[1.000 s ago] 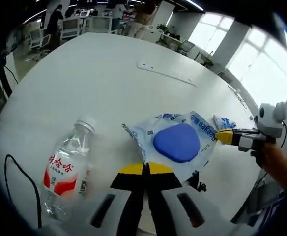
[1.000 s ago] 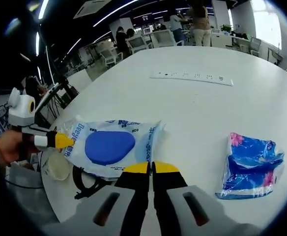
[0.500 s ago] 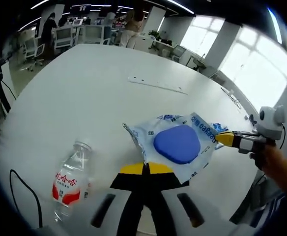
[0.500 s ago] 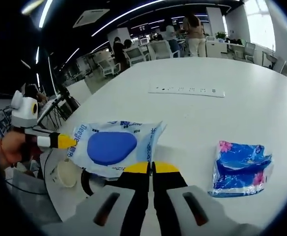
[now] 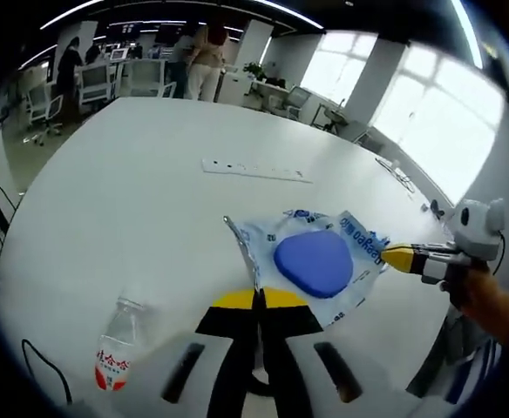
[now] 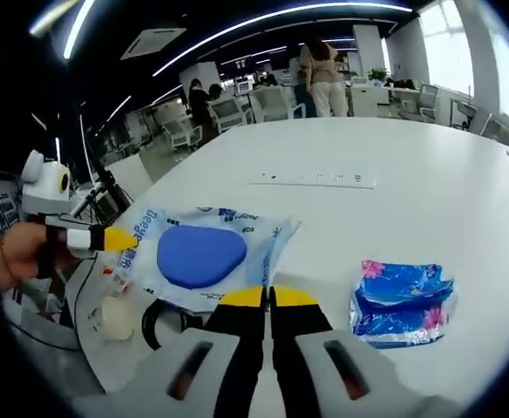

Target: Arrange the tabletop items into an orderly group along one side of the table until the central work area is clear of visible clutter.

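Left gripper (image 5: pixel 256 300): jaws closed together on the near edge of the wipes packet (image 5: pixel 311 261); it also shows at the left of the right gripper view, yellow tips pinching the packet's left end (image 6: pixel 115 239)
Right gripper (image 6: pixel 268 298): jaws pressed shut on the packet's near edge (image 6: pixel 204 257); it shows at the right of the left gripper view, tips on the packet's right end (image 5: pixel 398 258)
Wipes packet: clear-and-blue pouch with a blue oval lid, stretched between both grippers, raised above the worktop (image 5: pixel 132 192)
Water bottle (image 5: pixel 115 357): lying on the worktop, near left of the left jaws, apart from the packet
Tissue pack (image 6: pixel 401 303): blue, flowered, resting on the worktop right of the right jaws
Power strip (image 6: pixel 314 179): white, flat on the far worktop, well apart from everything else
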`<control>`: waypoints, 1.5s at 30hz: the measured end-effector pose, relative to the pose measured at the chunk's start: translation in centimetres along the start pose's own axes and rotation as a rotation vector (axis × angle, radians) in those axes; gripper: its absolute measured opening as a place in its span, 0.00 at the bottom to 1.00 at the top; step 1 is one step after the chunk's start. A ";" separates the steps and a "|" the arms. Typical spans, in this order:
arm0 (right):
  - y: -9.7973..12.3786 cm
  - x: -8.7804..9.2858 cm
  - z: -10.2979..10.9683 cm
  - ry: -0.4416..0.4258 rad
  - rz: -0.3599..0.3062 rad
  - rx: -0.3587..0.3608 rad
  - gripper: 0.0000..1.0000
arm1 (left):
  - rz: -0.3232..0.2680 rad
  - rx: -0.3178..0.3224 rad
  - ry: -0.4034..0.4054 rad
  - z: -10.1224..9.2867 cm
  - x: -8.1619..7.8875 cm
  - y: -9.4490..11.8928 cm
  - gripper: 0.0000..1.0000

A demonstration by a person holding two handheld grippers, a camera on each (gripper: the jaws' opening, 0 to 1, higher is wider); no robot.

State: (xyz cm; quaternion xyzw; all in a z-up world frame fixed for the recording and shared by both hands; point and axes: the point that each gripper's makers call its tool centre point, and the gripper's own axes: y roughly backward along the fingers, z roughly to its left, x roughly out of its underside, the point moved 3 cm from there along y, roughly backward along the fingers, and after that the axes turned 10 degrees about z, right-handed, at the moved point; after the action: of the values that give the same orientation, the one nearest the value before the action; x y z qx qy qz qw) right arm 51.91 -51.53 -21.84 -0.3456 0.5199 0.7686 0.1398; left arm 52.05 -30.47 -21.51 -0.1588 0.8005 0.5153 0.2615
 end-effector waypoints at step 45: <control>-2.6 3.1 -4.5 0.021 0.064 0.149 0.00 | 0.054 0.043 0.028 -0.8 1.1 -7.7 0.00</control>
State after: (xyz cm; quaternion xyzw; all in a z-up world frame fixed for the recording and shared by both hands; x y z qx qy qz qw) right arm 52.92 -54.86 -26.76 -0.3255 0.5878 0.7283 0.1349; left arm 54.99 -34.41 -27.55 -0.1389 0.8190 0.5026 0.2396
